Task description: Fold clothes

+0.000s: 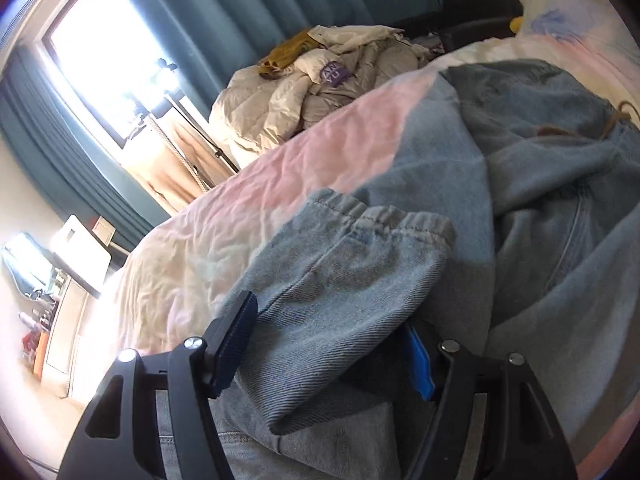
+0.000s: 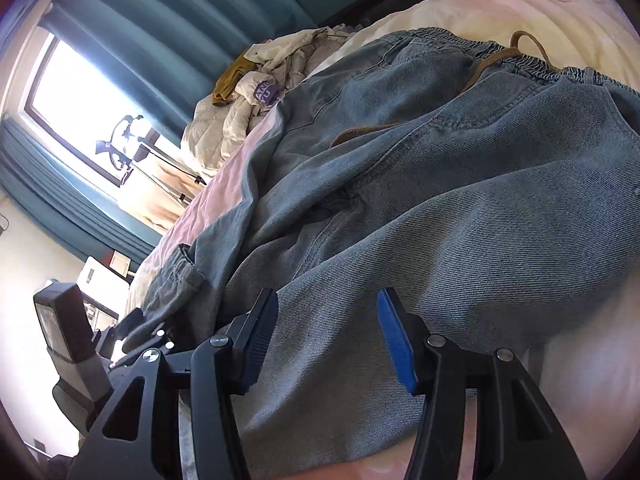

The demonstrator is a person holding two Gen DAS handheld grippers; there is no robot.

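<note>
On the pink-and-white bedcover [image 1: 224, 216] lie pale denim jeans [image 2: 440, 184], waistband far. Left gripper [image 1: 332, 344] spread wide, an elastic-hemmed leg cuff [image 1: 360, 240] lying loose between its jaws. Right gripper [image 2: 328, 344] half-spread over denim; grip uncertain.

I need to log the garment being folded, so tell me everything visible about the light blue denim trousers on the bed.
The light blue denim trousers are faded, woven cotton by the look, with an elastic gathered waistband, a brown drawstring and an elastic cuff. They lie crumpled on the pink and white bedsheet, one leg doubled back over the rest. The cuffed leg sits between the jaws of the left hand-held gripper; the right hand-held gripper straddles the other leg.
</note>
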